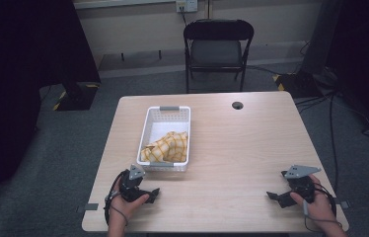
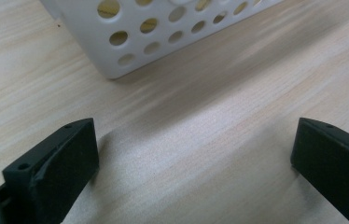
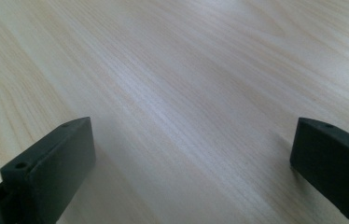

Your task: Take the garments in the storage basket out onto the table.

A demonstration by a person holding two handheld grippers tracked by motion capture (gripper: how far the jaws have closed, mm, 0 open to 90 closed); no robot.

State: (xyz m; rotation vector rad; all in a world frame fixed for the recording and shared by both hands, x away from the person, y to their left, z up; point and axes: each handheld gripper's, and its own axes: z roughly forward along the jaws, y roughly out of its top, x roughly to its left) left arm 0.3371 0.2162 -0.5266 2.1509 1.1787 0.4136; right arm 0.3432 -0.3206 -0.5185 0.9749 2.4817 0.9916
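1 white basket (image 1: pixel 165 114) w/ round holes in walls, on table (image 1: pixel 241 148), left of centre, long side running near-to-far. 1 yellow checked cloth (image 1: pixel 166 147) bunched inside, at near end of basket, far end bare. Near wall of basket (image 2: pixel 163 32) just ahead of left gripper (image 2: pixel 193 144), not touching.

2 grippers, both down near the table's front edge. Left gripper (image 1: pixel 143 193) just beside near end of basket, fingers (image 2: pixel 65 158) wide apart, nothing btwn them, bare wood below. Right gripper (image 1: pixel 278 196) well apart from basket, near front-right corner; fingers (image 3: pixel 56 161) also wide apart, nothing btwn, bare table (image 3: pixel 186 84) ahead. 2 hands, 1 per gripper, coming in from bottom edge.

Room: wide bare stretch of table btwn the 2 grippers and right of basket through to right edge. Narrow strip only btwn basket and left edge. 1 round cable hole (image 1: pixel 237 105) near far edge. 1 small grey tab (image 1: pixel 91 207) at front-left corner.

Off table: 1 black folding chair (image 1: pixel 217 49) behind far edge, on grey carpet.
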